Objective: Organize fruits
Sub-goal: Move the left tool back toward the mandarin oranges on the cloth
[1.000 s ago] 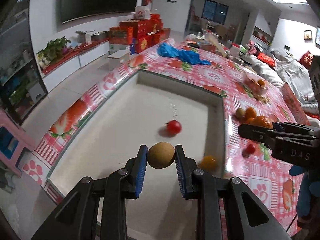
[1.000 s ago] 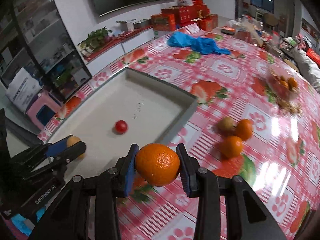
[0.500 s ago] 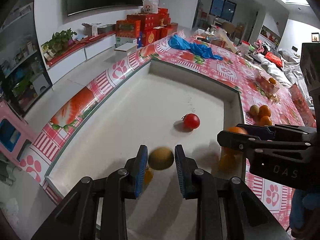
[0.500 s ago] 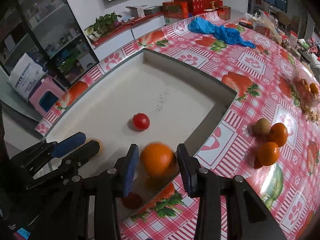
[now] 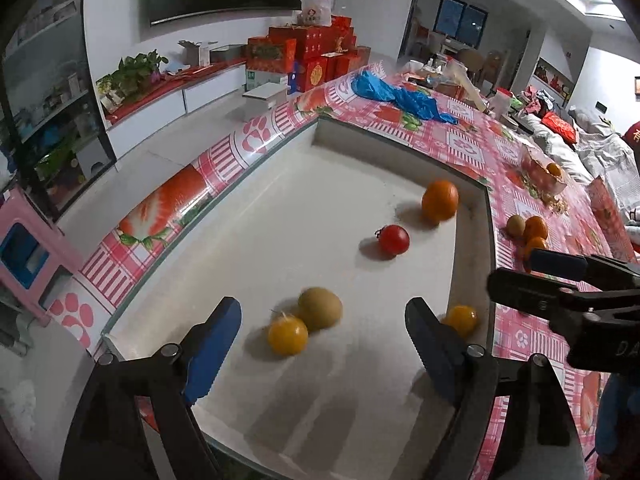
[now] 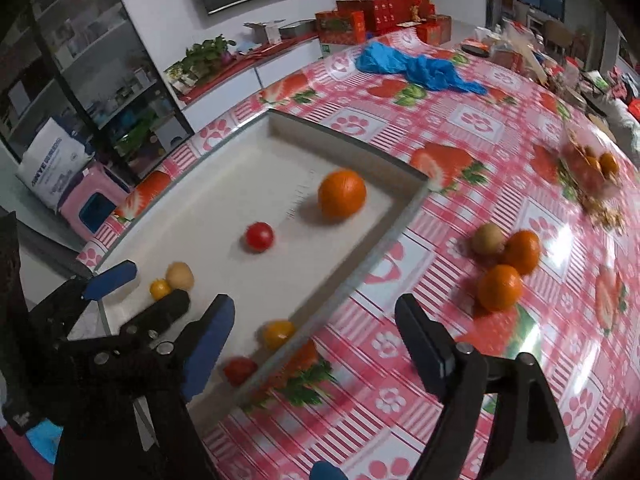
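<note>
A white tray (image 5: 248, 216) lies on the table. In it are a brown kiwi (image 5: 320, 308), a yellow fruit (image 5: 288, 335), a red tomato (image 5: 394, 239), an orange (image 5: 439, 201) and another yellow fruit (image 5: 461, 318). My left gripper (image 5: 323, 340) is open and empty above the kiwi. My right gripper (image 6: 310, 338) is open and empty over the tray's (image 6: 224, 184) near edge. The orange (image 6: 342, 194) looks blurred in the tray. A kiwi (image 6: 487, 239) and two oranges (image 6: 500, 287) lie on the tablecloth to the right.
A red-checked tablecloth (image 6: 460, 152) covers the table. A blue cloth (image 6: 416, 66) lies at the far side. A clear container with fruit (image 6: 588, 164) sits at the right. Another red tomato (image 6: 239, 370) lies in the tray's near corner.
Both grippers opened. The left let the kiwi drop into the tray beside the yellow fruit. The right let go of the orange, which moved to the tray's far right corner.
</note>
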Motion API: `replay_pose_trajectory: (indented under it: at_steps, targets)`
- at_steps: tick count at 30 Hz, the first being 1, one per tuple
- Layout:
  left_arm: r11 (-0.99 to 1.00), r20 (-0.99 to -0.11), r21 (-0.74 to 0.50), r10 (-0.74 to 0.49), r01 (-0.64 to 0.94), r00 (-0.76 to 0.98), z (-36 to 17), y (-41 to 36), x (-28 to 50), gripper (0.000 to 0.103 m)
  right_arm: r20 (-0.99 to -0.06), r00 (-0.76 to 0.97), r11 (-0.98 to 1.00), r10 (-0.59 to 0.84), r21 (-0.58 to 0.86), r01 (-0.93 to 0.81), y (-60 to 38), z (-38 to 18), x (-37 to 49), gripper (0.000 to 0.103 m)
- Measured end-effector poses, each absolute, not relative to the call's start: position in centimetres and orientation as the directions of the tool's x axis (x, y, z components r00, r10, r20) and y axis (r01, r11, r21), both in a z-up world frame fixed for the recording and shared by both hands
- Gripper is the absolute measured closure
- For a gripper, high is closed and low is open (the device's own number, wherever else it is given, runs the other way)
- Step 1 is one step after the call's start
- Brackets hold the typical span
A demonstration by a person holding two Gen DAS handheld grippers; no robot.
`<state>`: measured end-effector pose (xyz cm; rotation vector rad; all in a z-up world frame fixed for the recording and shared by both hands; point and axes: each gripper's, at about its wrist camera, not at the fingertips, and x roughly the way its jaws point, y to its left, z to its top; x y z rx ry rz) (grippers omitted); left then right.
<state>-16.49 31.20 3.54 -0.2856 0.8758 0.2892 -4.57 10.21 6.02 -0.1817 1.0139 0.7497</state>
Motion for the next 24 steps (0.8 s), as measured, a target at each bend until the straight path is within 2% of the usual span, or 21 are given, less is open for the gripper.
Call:
replay_pose_trajectory:
  at_steps: [5, 24]
  targets:
    - [0.925, -0.785, -0.117, 0.136, -0.361, 0.604, 3.8, 30.5, -16.8, 0.018, -0.818, 0.319, 0.778, 0.478, 0.226, -0.586, 7.6, 5.8, -3.6, 0.000]
    - [0.966, -0.790, -0.040, 0.127, -0.257, 0.600, 6.5, 24.8, -15.4, 0.018, -0.823, 0.345, 0.853, 0.452, 0.286, -0.436, -1.8, 3.8, -1.3, 0.000]
